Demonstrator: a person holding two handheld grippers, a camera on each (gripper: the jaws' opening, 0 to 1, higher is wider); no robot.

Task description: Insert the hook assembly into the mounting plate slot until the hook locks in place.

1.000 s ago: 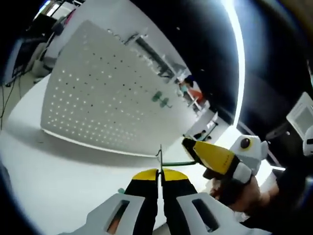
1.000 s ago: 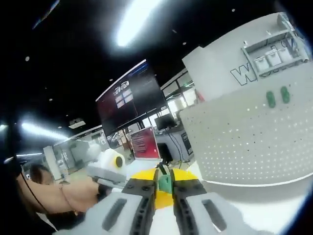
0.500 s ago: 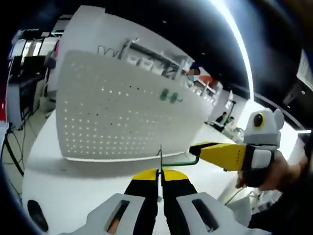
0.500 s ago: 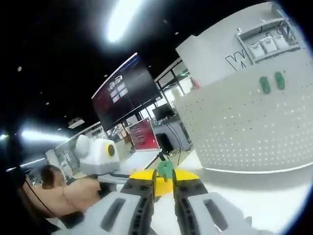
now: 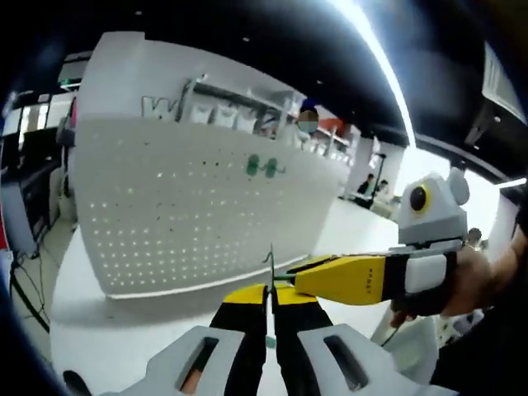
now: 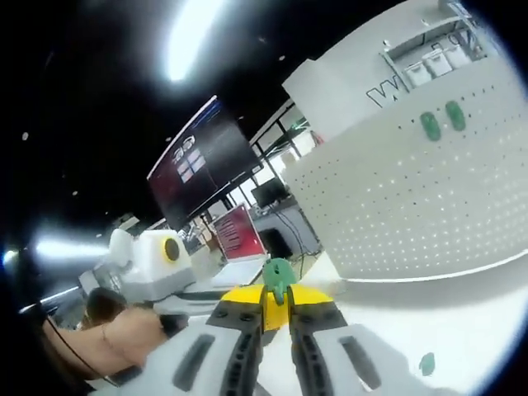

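In the left gripper view, the left gripper (image 5: 270,290) has its two jaws pressed together on a thin metal hook (image 5: 270,266), which stands up as a fine wire from between the yellow tips. The right gripper (image 5: 307,275) comes into this view from the right side, with its yellow jaws lying almost level, and its tip is touching or just beside the same wire; a person's hand (image 5: 462,285) holds its white body. Behind them the white pegboard (image 5: 190,214) stands upright on the white table (image 5: 124,346), and two green pieces (image 5: 264,167) sit side by side in its upper part. Whether the wire touches the pegboard I cannot tell, but it looks well in front of it. In the right gripper view, the right gripper (image 6: 273,304) is clenched on a small green plastic part (image 6: 278,275) that rises from between its jaw tips. The pegboard (image 6: 412,198) is at the right in this view, with the two green pieces (image 6: 441,120) high on it, and one more small green piece (image 6: 426,363) lies on the table (image 6: 396,330) near the lower right. The left gripper's white body (image 6: 157,260) is at the left, held by a hand (image 6: 124,346).
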